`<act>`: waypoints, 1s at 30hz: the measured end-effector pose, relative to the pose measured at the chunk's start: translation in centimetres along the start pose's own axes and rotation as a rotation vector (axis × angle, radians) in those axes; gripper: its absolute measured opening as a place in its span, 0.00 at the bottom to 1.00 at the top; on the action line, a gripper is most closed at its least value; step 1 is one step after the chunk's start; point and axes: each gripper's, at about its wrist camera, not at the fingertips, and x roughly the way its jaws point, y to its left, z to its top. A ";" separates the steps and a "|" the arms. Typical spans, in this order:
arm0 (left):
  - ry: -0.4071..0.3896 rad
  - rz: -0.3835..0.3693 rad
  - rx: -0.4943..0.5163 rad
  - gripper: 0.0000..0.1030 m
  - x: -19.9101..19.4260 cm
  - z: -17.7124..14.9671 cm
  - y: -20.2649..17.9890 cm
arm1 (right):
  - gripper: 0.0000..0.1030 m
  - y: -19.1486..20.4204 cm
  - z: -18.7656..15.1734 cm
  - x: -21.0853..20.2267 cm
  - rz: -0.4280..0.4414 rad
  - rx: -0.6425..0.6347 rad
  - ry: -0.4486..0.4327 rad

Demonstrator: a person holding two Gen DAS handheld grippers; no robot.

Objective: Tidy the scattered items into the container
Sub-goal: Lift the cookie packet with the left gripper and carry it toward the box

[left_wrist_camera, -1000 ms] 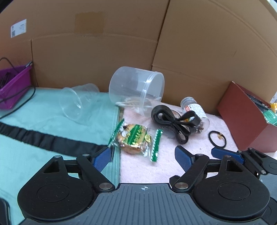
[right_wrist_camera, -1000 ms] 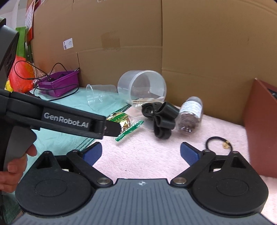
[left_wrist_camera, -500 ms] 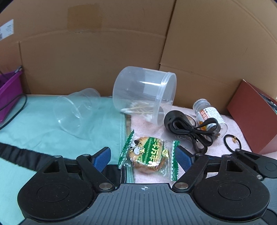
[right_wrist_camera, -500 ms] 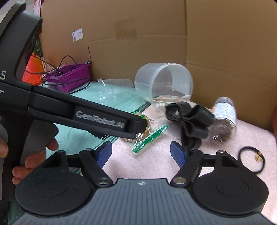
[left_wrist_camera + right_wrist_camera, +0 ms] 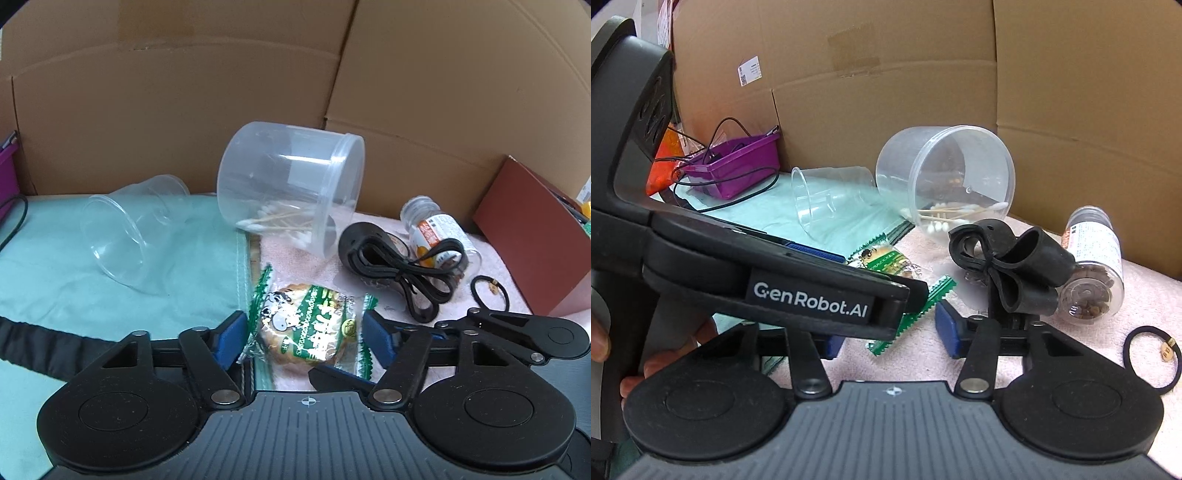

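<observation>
A clear round container [image 5: 288, 188] lies on its side with cotton swabs [image 5: 277, 225] inside; it also shows in the right wrist view [image 5: 945, 173]. A green wrapped cookie [image 5: 310, 328] lies between the open fingers of my left gripper [image 5: 301, 341], pads beside the wrapper ends. My right gripper [image 5: 886, 332] is open, low over the pink towel, with the left gripper's body [image 5: 757, 280] crossing in front. A black strap bundle [image 5: 1008, 266], a small bottle [image 5: 1093, 266] and a black hair tie [image 5: 1148, 358] lie to the right.
A clear plastic cup [image 5: 125, 236] lies tipped on the teal cloth. A purple bin [image 5: 735, 166] with cables sits far left. A brown box [image 5: 535, 236] stands at right. Cardboard walls close the back.
My left gripper moved forward and its fingers narrowed around the cookie packet. My right gripper shifted left toward the left gripper and its fingers narrowed somewhat.
</observation>
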 end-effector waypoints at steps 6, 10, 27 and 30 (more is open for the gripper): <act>0.007 0.004 0.048 0.72 -1.3 -1.6 -2.8 | 0.49 0.2 -0.8 -1.7 -0.007 0.000 0.016; 0.017 -0.008 0.067 0.72 -2.2 -2.8 -4.7 | 0.49 0.0 -1.9 -3.3 -0.010 0.019 0.023; 0.056 -0.077 0.091 0.73 -4.8 -6.7 -12.0 | 0.49 -1.4 -7.0 -11.3 -0.046 0.079 0.009; 0.056 -0.087 0.121 0.73 -5.2 -6.8 -14.0 | 0.49 -2.0 -7.8 -12.9 -0.060 0.091 -0.005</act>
